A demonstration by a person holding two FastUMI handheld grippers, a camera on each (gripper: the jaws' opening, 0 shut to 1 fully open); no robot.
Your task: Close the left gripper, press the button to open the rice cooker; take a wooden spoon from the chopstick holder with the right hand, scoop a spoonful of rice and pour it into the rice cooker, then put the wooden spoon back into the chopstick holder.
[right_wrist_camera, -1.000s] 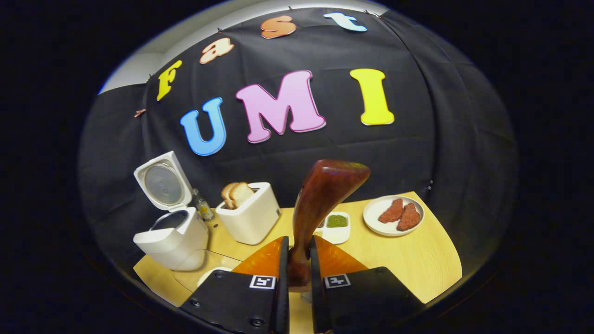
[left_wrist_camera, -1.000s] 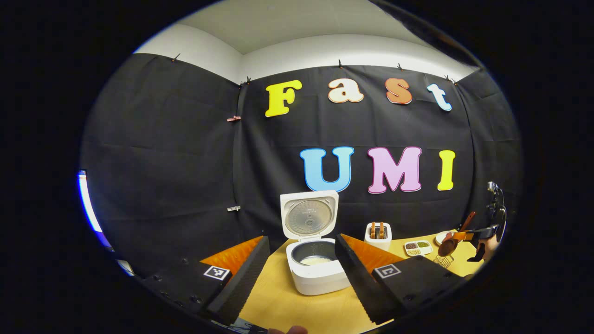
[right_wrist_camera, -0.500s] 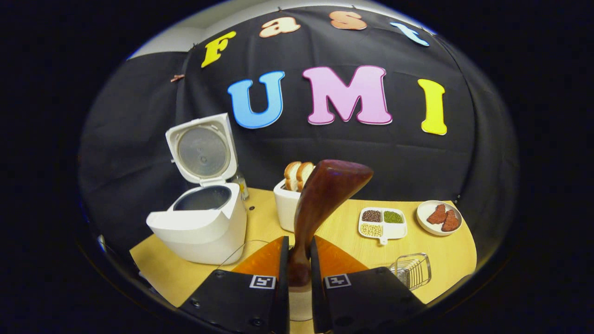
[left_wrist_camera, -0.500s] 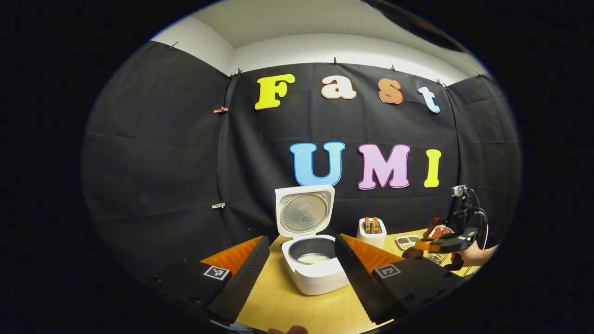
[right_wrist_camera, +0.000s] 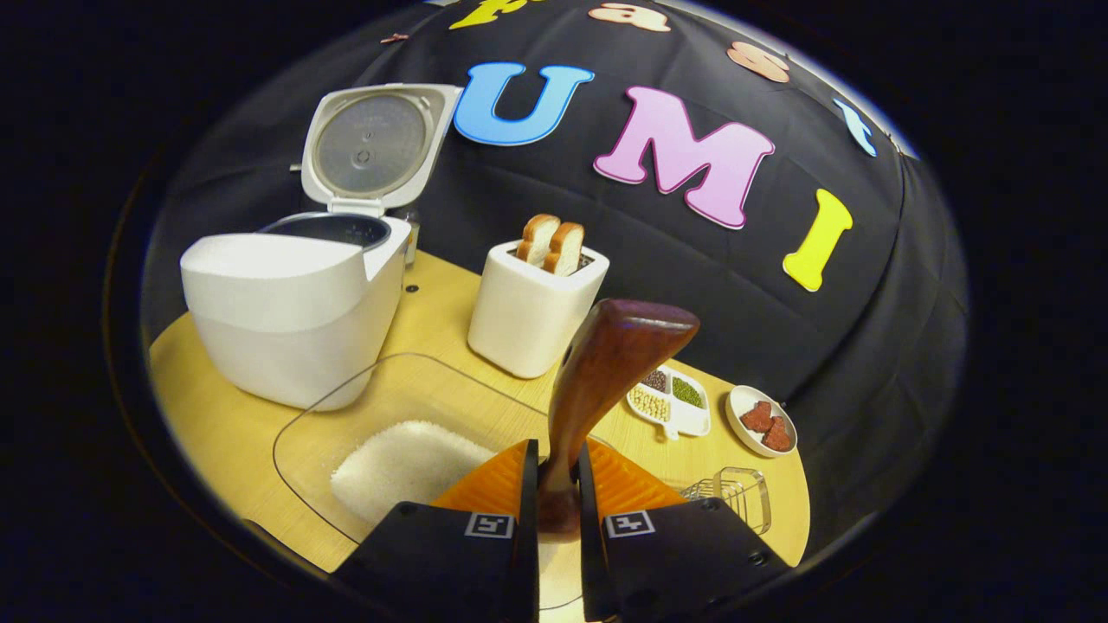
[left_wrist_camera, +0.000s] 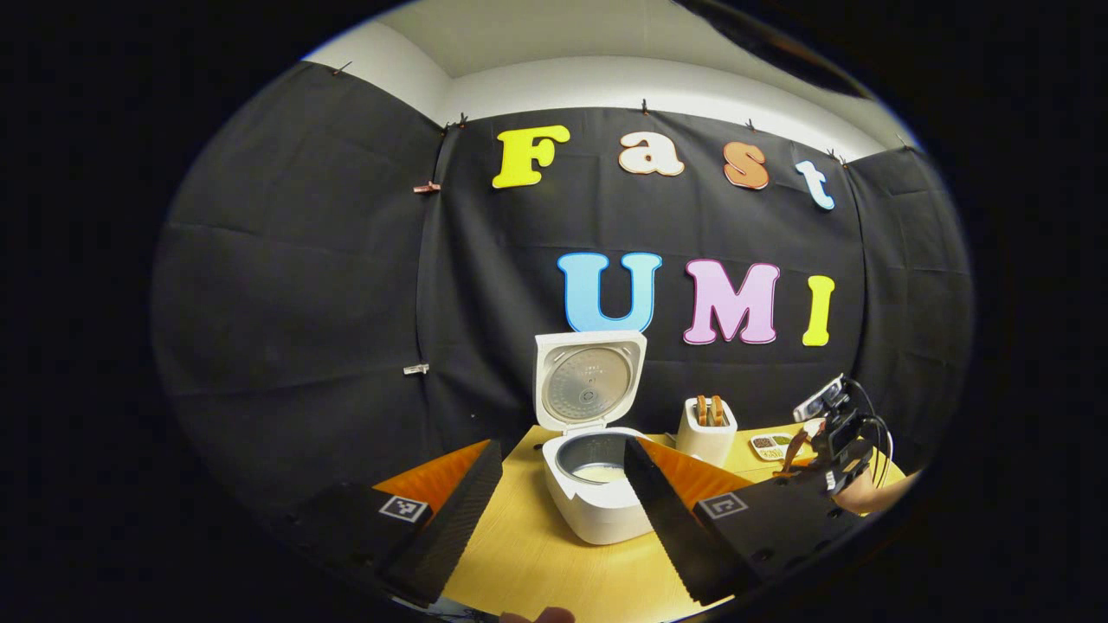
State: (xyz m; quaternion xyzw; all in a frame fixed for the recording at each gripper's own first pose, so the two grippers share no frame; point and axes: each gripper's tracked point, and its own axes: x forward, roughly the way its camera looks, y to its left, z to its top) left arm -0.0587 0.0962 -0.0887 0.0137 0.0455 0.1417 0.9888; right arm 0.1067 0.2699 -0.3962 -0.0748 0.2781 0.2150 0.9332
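The white rice cooker (left_wrist_camera: 597, 506) stands with its lid (left_wrist_camera: 591, 381) raised, a little rice in its pot. My left gripper (left_wrist_camera: 554, 510) hovers open in front of it, nothing between the fingers. My right gripper (right_wrist_camera: 557, 502) is shut on the handle of the brown wooden spoon (right_wrist_camera: 606, 372), whose bowl points up and away; I cannot see inside the bowl. It hangs over a clear container (right_wrist_camera: 303, 433) holding a heap of white rice (right_wrist_camera: 407, 459). The cooker (right_wrist_camera: 294, 311) sits beyond the container at left. A wire chopstick holder (right_wrist_camera: 736, 493) lies at right.
A white toaster (right_wrist_camera: 532, 303) with two bread slices stands behind the container. A divided dish of beans (right_wrist_camera: 671, 398) and a plate with red pieces (right_wrist_camera: 762, 420) lie at the right. The other gripper (left_wrist_camera: 835, 437), with a hand (left_wrist_camera: 870, 493), shows at far right.
My right gripper has swung left and tilted down with the spoon, bringing the rice container under it. In the left gripper view it has dropped lower. The left gripper barely shifted.
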